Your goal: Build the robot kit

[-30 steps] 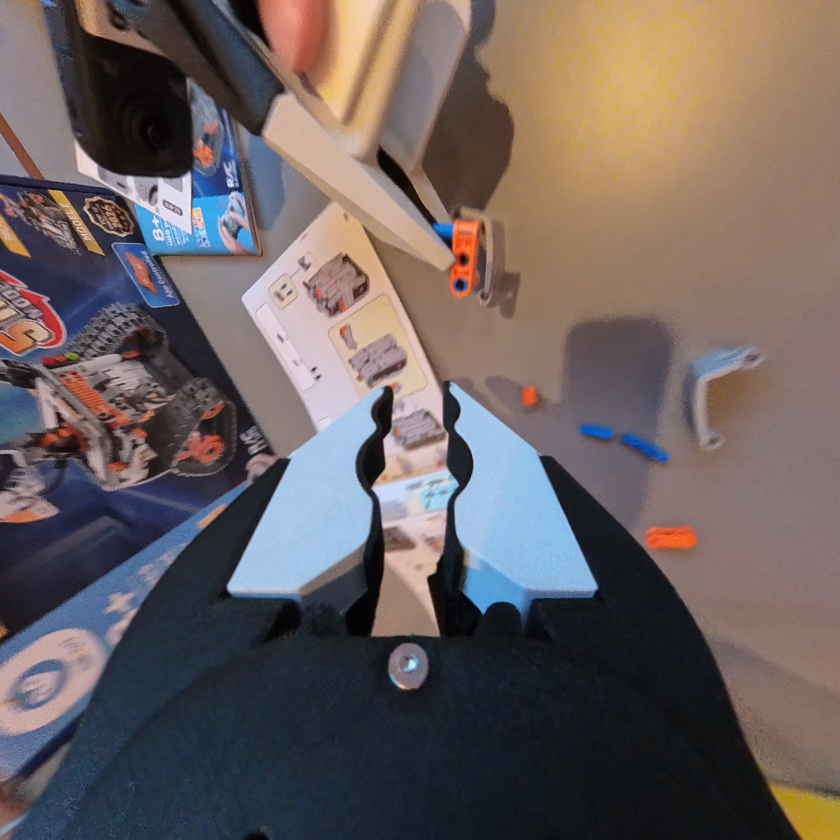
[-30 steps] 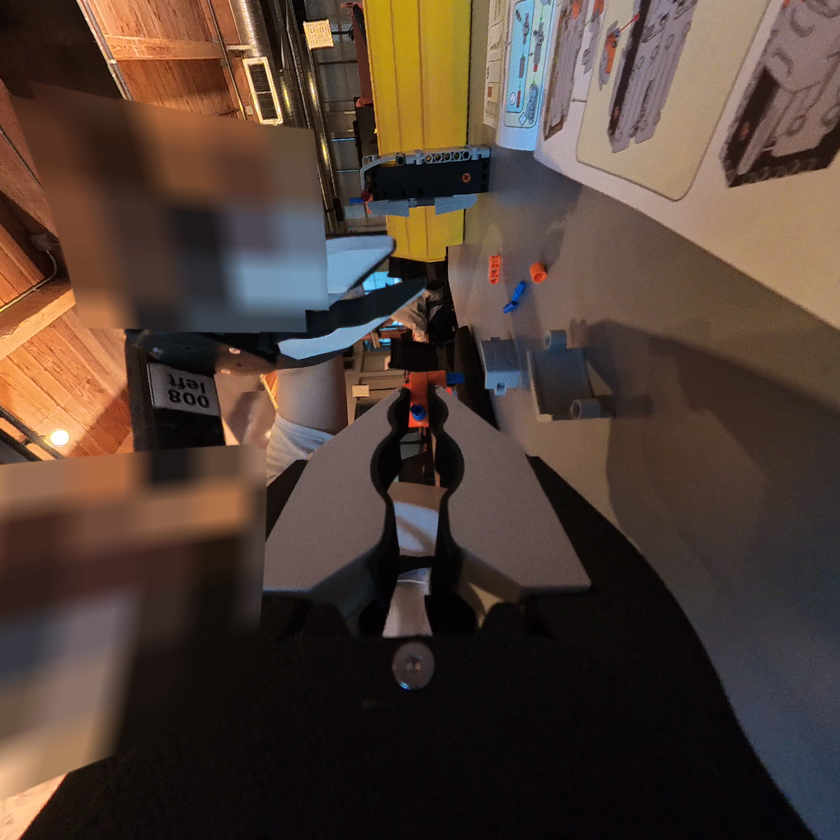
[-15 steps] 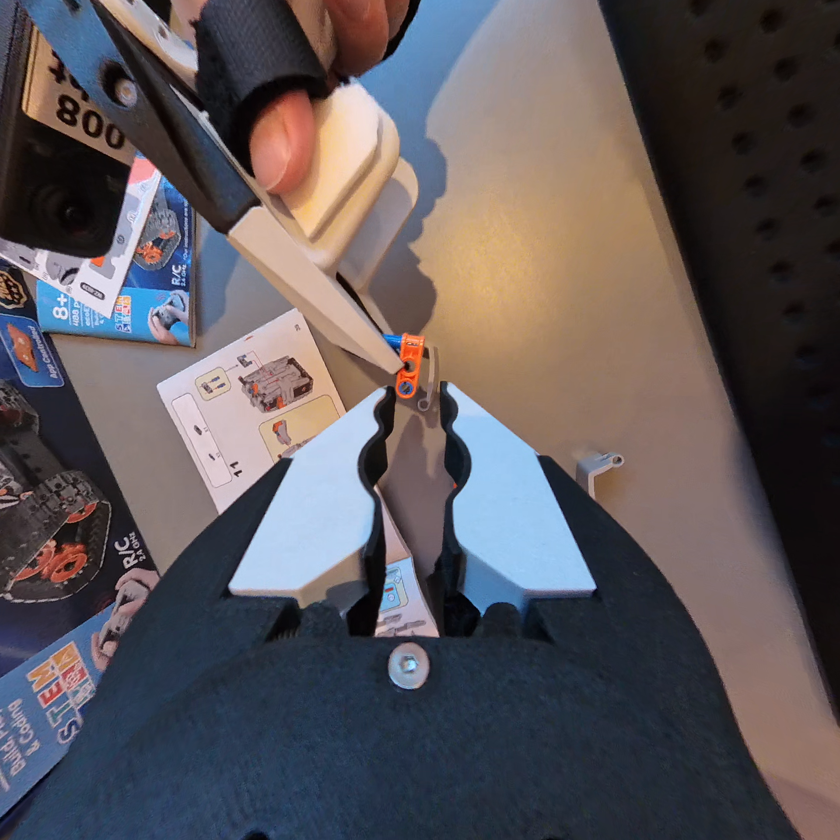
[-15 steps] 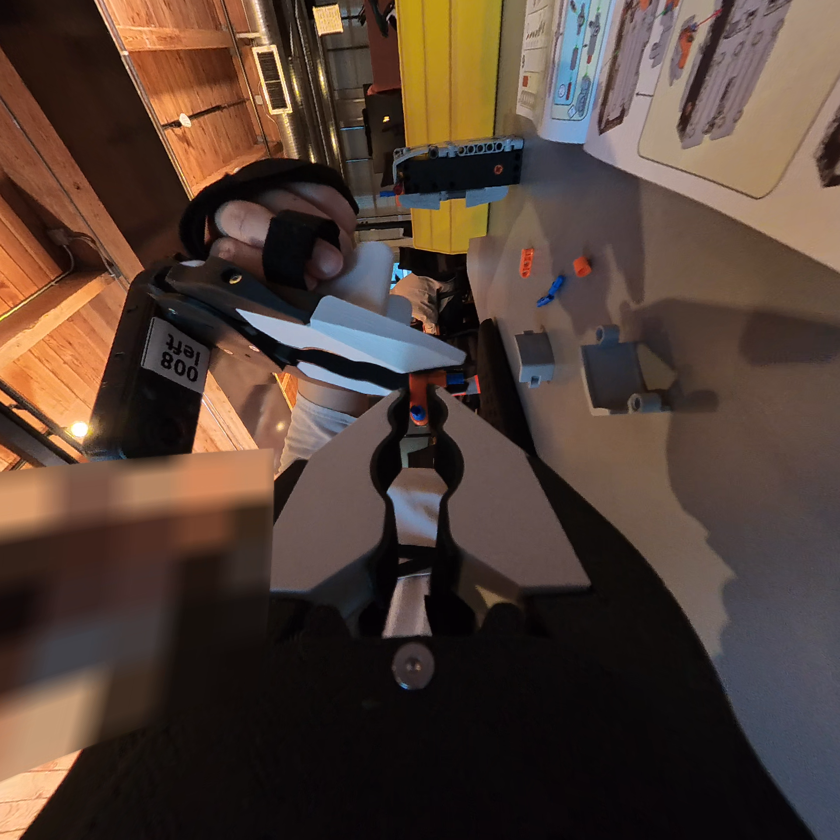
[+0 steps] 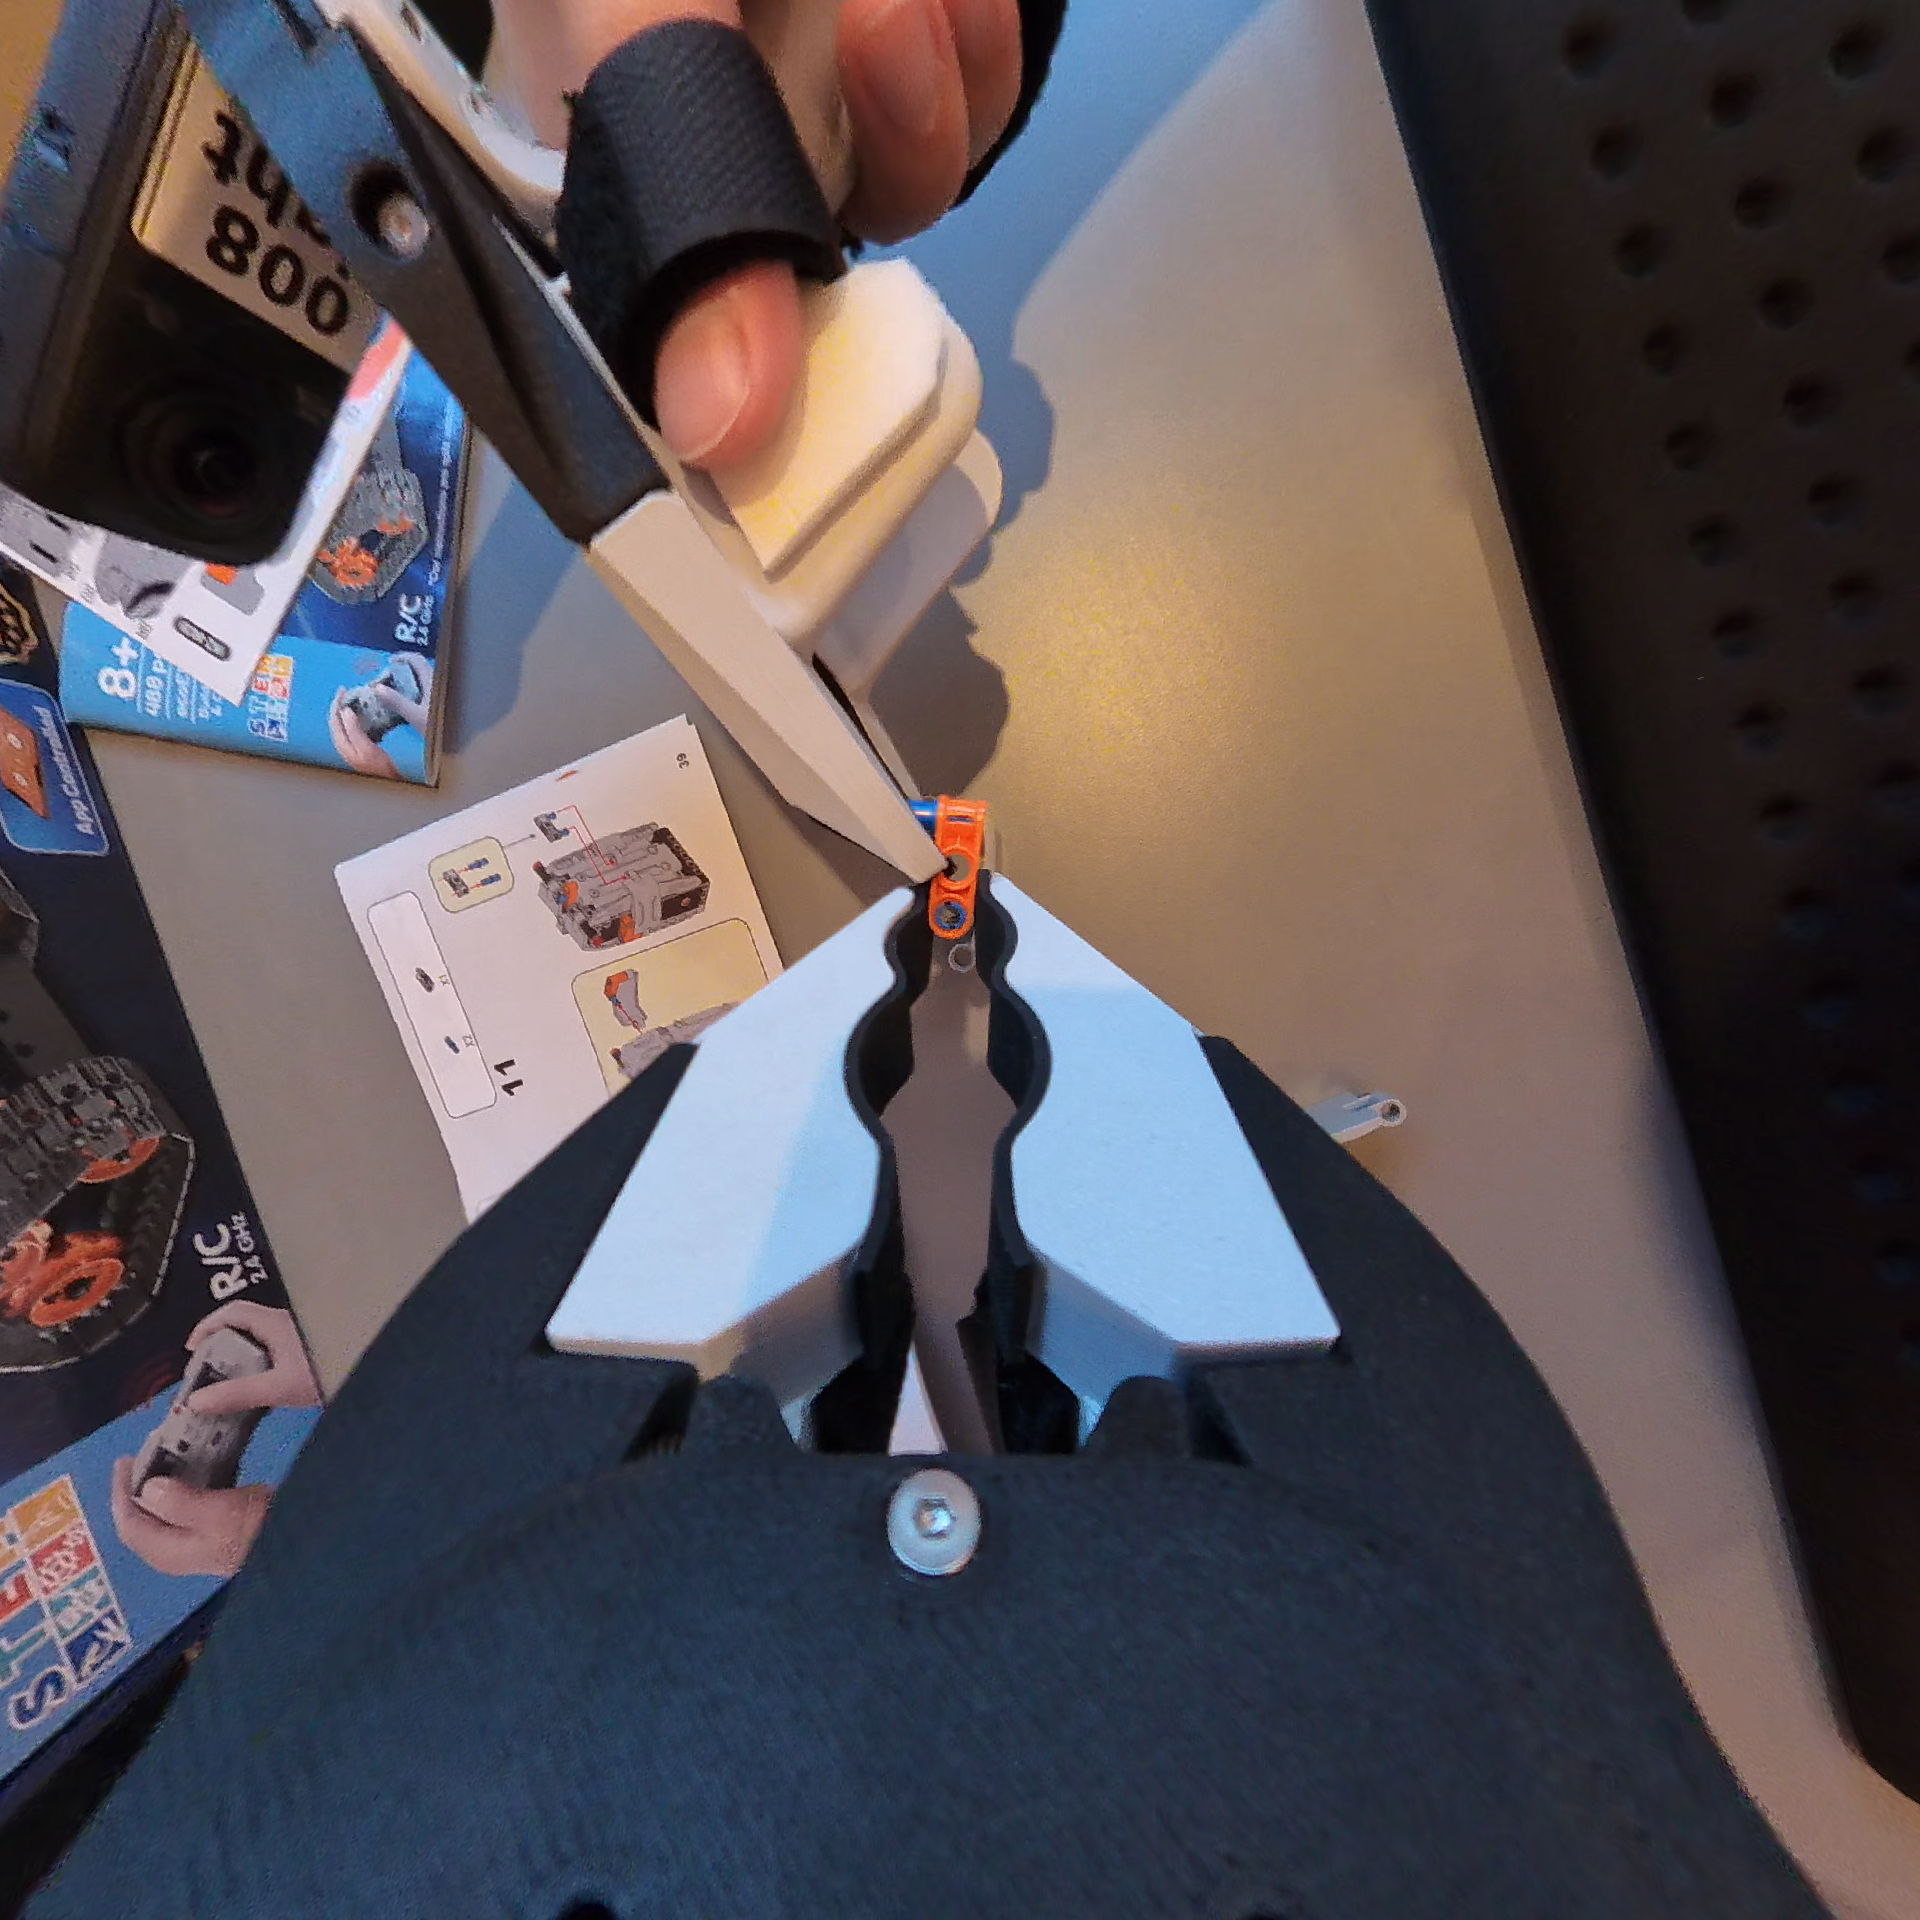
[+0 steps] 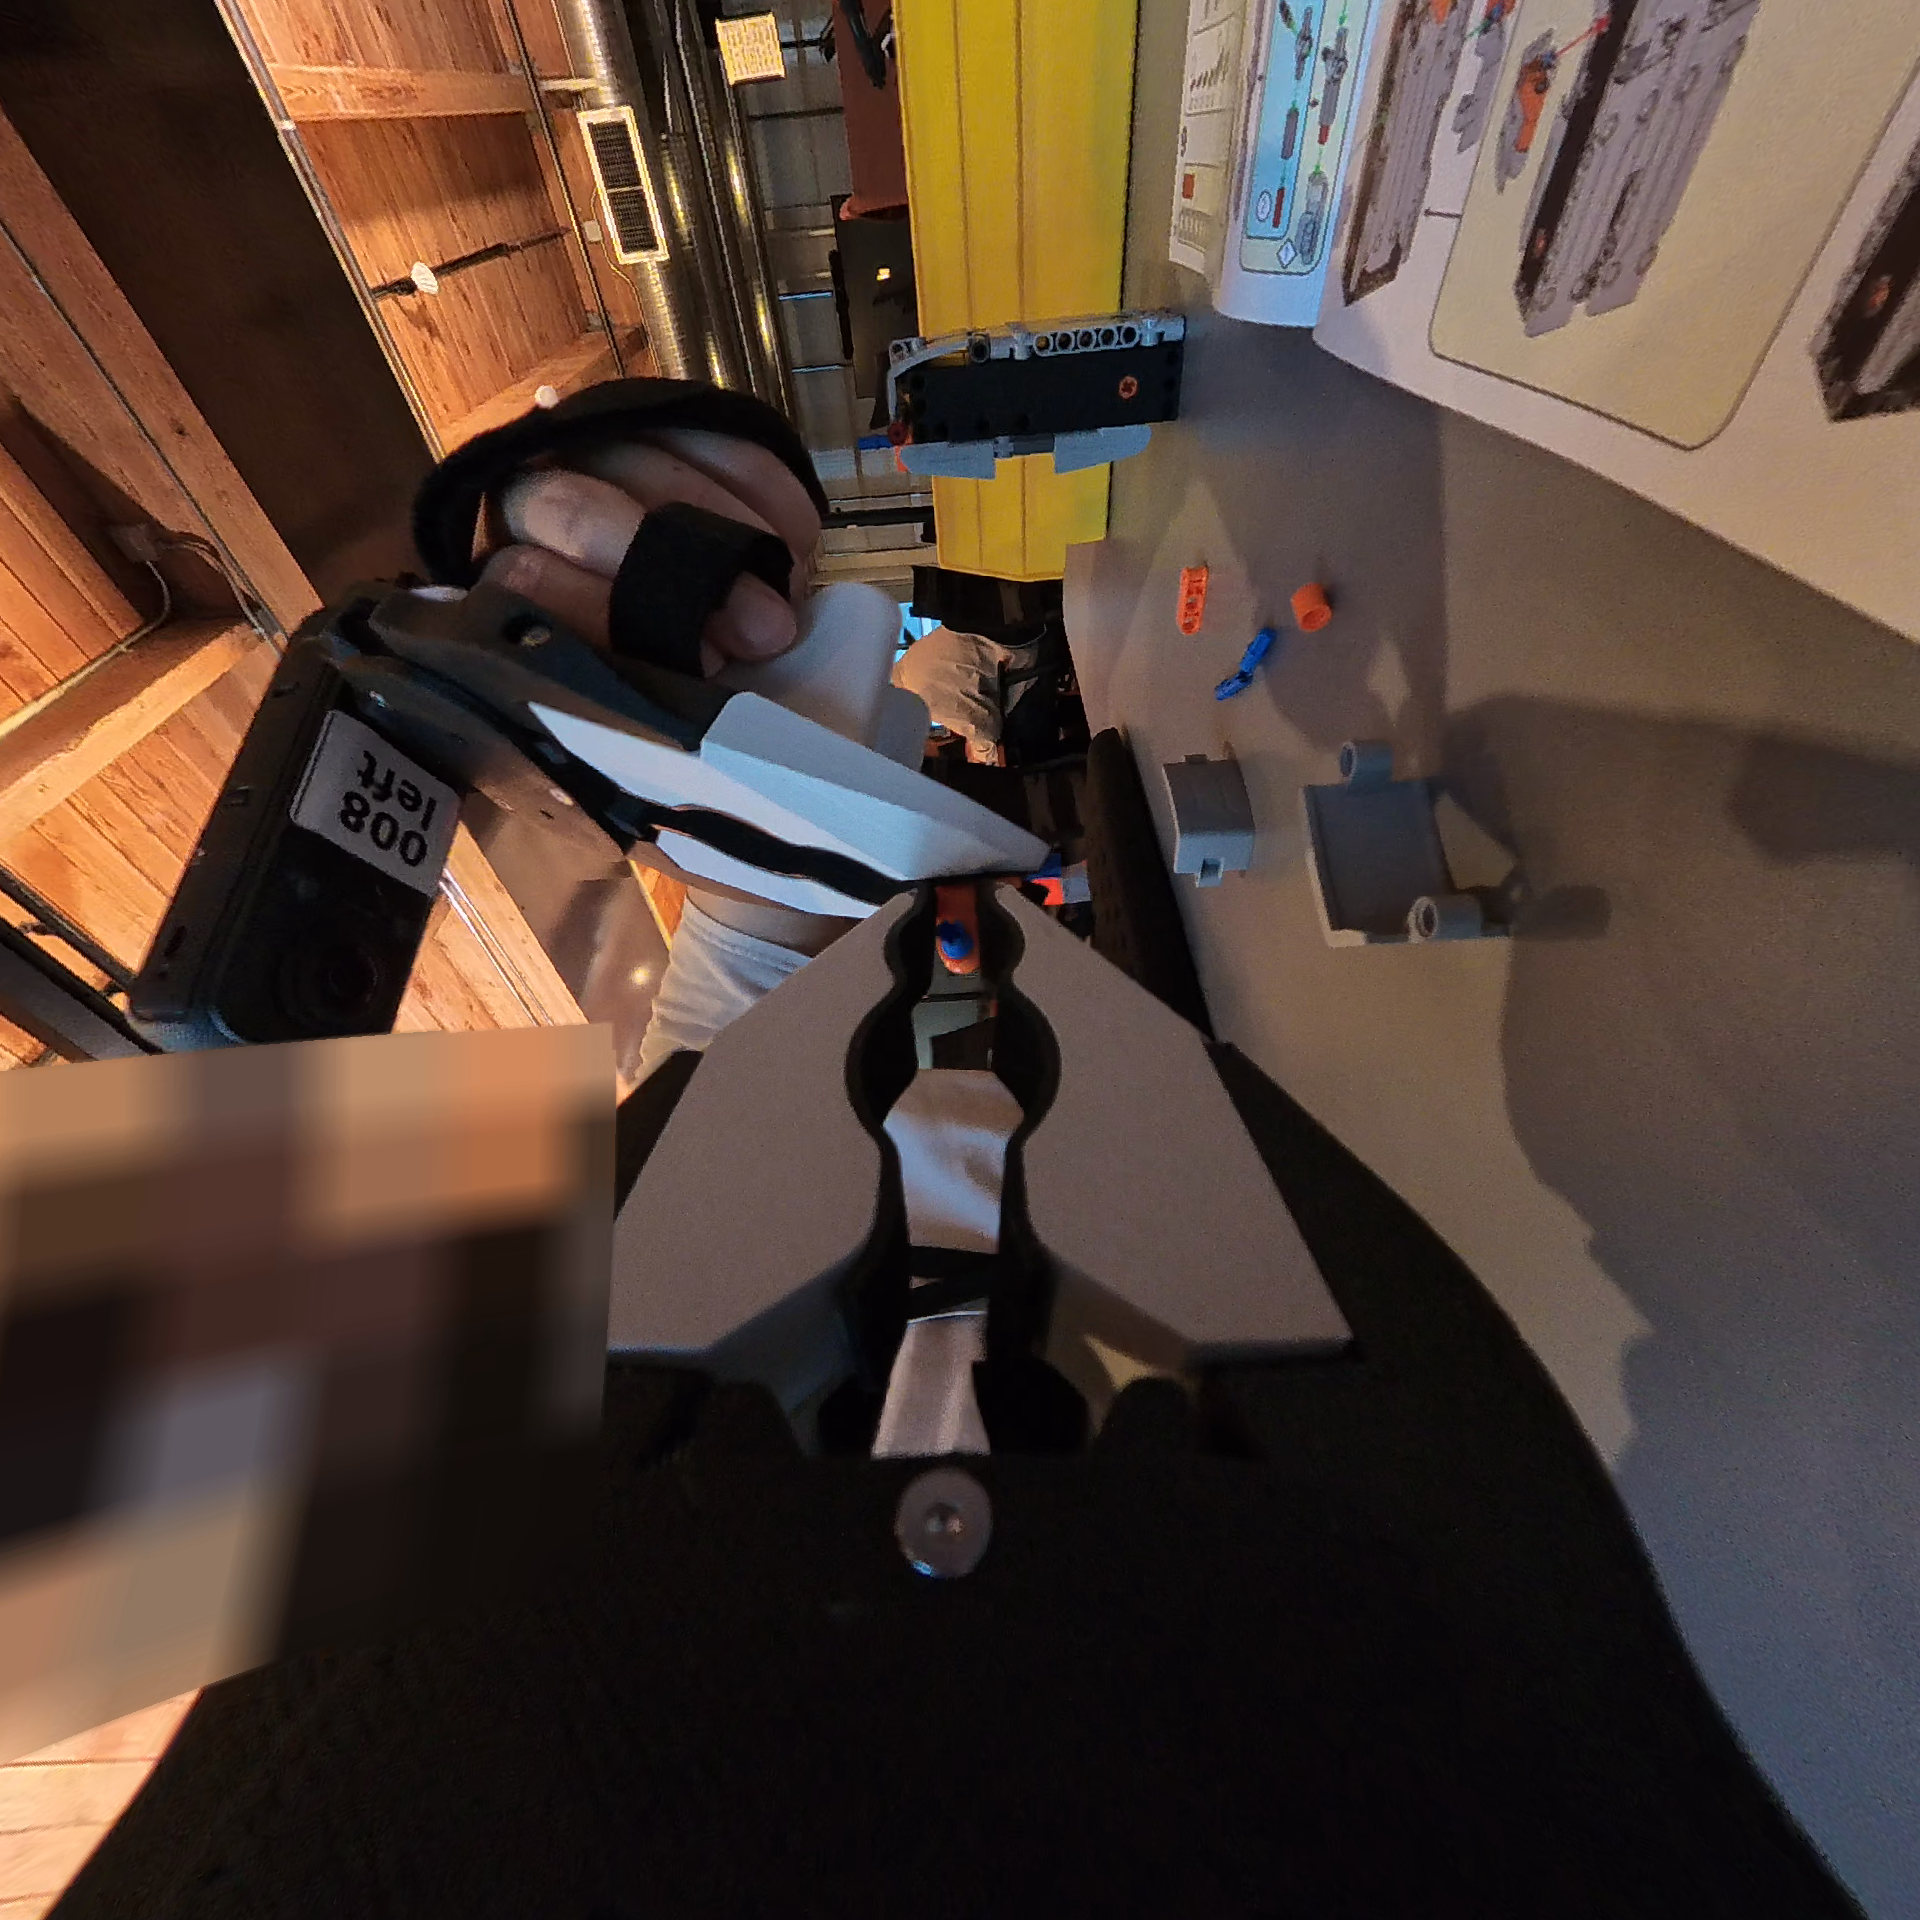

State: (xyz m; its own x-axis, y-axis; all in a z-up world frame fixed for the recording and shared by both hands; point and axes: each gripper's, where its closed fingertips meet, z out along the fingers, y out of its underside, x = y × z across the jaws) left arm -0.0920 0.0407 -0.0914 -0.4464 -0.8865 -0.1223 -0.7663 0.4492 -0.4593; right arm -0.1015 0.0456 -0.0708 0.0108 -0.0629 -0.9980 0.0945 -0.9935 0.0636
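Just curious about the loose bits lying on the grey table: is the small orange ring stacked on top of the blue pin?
No, the orange ring lies on the table apart from the blue pin, with bare surface between them.

A: Identify the supporting surface.
B: Grey surface [image 6: 1558, 1091], matte.
A: List items lying directly on it.
B: Open instruction booklet [image 5: 561, 935]; printed toy box [image 5: 104, 1195]; a blue leaflet [image 5: 312, 665]. Two grey parts [image 6: 1382, 862] side by side. Beyond them: two orange pieces [image 6: 1311, 606], one blue pin [image 6: 1247, 662]. A black-and-grey assembly [image 6: 1039, 400] stands farther off.
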